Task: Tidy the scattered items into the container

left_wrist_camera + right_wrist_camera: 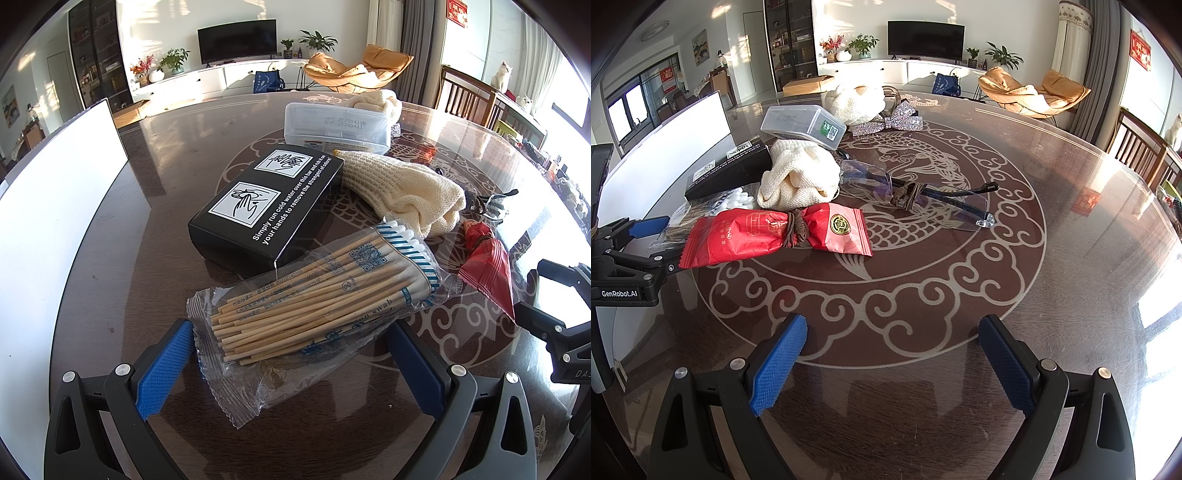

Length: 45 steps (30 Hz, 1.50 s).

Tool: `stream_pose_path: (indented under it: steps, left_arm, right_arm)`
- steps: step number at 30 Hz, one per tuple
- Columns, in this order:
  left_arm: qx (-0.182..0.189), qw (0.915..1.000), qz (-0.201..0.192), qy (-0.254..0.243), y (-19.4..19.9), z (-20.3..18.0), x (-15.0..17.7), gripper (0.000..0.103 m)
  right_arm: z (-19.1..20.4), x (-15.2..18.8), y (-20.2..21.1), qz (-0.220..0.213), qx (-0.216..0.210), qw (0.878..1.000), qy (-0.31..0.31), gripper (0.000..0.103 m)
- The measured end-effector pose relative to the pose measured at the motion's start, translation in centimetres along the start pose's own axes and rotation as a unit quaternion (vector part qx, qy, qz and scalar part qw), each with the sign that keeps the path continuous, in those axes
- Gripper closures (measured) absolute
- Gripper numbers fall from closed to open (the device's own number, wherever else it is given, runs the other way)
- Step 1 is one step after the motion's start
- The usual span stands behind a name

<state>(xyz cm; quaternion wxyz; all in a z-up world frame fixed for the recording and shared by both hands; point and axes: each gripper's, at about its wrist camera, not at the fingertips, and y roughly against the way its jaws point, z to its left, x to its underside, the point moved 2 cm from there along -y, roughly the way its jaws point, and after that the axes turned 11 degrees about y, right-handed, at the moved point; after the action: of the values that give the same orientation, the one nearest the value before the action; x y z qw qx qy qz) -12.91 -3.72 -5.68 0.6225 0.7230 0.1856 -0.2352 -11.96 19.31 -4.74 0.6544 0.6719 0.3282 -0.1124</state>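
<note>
Left wrist view: your left gripper (291, 354) stood wide open astride cotton swab packet (314, 295), beside black box (266, 206). Right gripper (892, 365) gaped over bare table (1071, 258). White container (55, 221) sat left. You needed centred squeeze across sticks, not loose film.

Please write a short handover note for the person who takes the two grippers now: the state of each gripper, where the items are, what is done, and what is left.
Left gripper: open, its fingers either side of the cotton swab packet, not closed on it.
Right gripper: open, empty, over bare table.
Still on the table: black box, cream knitted cloth, clear plastic case, red packet, glasses, sparkly bow.
The white container stands at the left; its inside is hidden.
Done: nothing visibly packed. Left: all items, probably the swabs first.
</note>
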Motion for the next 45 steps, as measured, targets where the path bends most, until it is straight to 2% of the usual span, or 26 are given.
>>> stream_pose_path:
  steps: [23,28,32,35,39,43,45]
  left_arm:
    - [0.0,1.0,0.001,-0.001,0.0,0.0,0.0,0.0]
    - [0.0,0.9988,0.047,-0.01,0.7,1.6,-0.1,0.0]
    - [0.018,0.9988,0.045,-0.002,1.9,3.9,-0.8,0.0]
    - [0.042,0.9983,0.04,0.004,2.6,4.0,-1.2,0.0]
    - [0.055,0.9969,0.03,-0.048,3.3,1.8,-0.9,0.0]
    - [0.015,0.9899,-0.006,-0.141,3.8,-1.5,-0.5,0.0]
    - [0.006,0.9857,-0.011,-0.168,3.2,-2.3,-0.8,0.0]
  right_arm:
    - [0.0,0.0,-0.1,0.0,0.0,1.0,0.0,0.008]
    - [-0.1,-0.1,-0.2,0.0,0.001,1.0,0.0,0.008]
    - [-0.1,-0.1,-0.2,0.0,0.0,1.0,0.0,0.008]
    - [-0.1,-0.1,-0.1,0.0,0.0,1.0,0.0,0.008]
    - [-0.1,-0.1,-0.1,0.0,0.001,1.0,0.0,0.008]
    - [-0.1,-0.1,-0.1,0.0,0.001,1.0,0.0,0.008]
    - [-0.1,-0.1,-0.1,0.0,0.001,1.0,0.0,0.008]
